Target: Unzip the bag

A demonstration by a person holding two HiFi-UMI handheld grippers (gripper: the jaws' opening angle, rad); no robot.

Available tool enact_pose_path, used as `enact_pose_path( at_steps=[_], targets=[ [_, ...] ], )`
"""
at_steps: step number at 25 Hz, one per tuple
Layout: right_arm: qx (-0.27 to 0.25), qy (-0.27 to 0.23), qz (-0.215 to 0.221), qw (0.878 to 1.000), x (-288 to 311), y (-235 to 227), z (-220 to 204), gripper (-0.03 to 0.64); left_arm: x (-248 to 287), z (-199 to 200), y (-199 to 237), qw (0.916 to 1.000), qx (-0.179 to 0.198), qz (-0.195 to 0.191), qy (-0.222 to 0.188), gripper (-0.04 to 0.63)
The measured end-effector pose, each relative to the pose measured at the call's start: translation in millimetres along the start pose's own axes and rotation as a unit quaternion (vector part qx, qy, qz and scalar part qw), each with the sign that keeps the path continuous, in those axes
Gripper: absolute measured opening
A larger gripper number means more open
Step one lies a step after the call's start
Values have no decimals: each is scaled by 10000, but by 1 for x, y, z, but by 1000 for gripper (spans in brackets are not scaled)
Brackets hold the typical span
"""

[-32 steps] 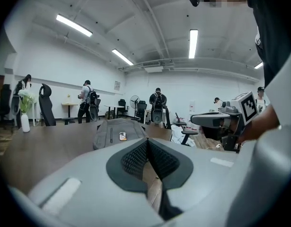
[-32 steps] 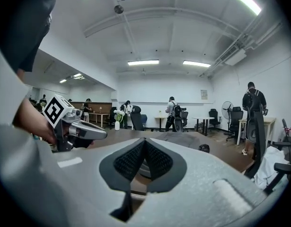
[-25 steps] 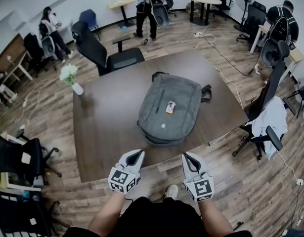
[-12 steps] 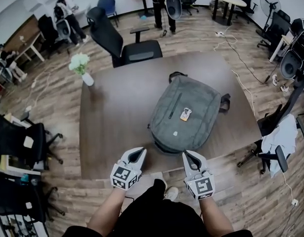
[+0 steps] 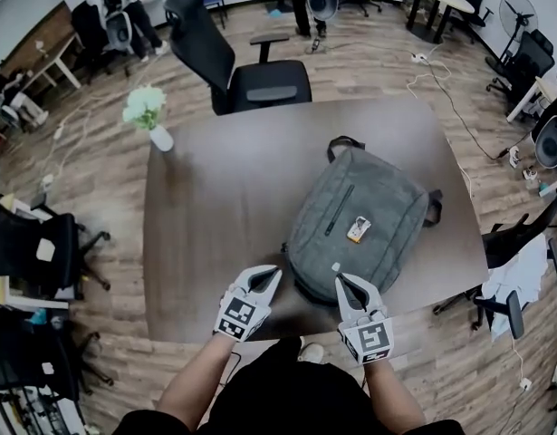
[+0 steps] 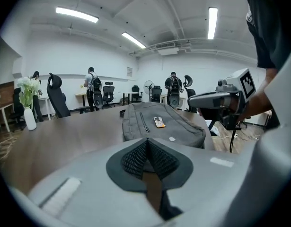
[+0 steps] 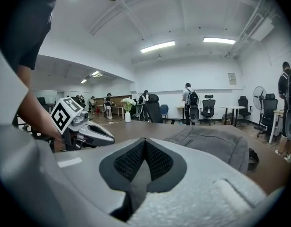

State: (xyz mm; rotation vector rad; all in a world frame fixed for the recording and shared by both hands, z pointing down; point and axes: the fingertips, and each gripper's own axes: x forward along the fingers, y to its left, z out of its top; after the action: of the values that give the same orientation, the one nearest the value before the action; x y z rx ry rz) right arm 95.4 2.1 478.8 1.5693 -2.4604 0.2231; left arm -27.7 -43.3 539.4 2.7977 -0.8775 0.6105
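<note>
The left gripper (image 5: 269, 271) and the right gripper (image 5: 342, 282) are both pinched together and empty, just short of the bag (image 5: 387, 198). The likely trouble is that a small zip pull slips from the pads, or that the soft bag slides across the table (image 5: 215, 207) if tugged without being held down. The bag is a grey fabric backpack lying flat on the table's right half, apparently zipped closed, with a dark pocket zip (image 5: 334, 209) on its face and a small orange item (image 5: 358, 229) beside it.
</note>
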Motion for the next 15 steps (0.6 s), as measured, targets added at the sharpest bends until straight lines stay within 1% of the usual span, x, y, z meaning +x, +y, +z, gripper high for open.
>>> enact_pose_path(
  at_steps=[5, 8, 10, 13, 15],
  targets=[
    [-151, 279, 86, 9995, 22, 1, 3, 3, 13, -16, 17, 9995, 49, -70, 289, 18],
    [-260, 181, 197, 9993, 31, 0, 2, 3, 24, -28, 24, 9984, 164, -173, 510, 18],
    [-297, 218, 306, 9989, 36, 0, 1, 3, 33, -36, 29, 9971, 258, -252, 677, 20],
    [-389, 431, 486, 9971, 43, 3, 1, 3, 44, -48, 34, 9942, 379, -386, 926, 54],
    [-443, 514, 618, 9958, 49, 7, -1, 3, 49, -55, 35, 9918, 506, -533, 1046, 97]
  ],
)
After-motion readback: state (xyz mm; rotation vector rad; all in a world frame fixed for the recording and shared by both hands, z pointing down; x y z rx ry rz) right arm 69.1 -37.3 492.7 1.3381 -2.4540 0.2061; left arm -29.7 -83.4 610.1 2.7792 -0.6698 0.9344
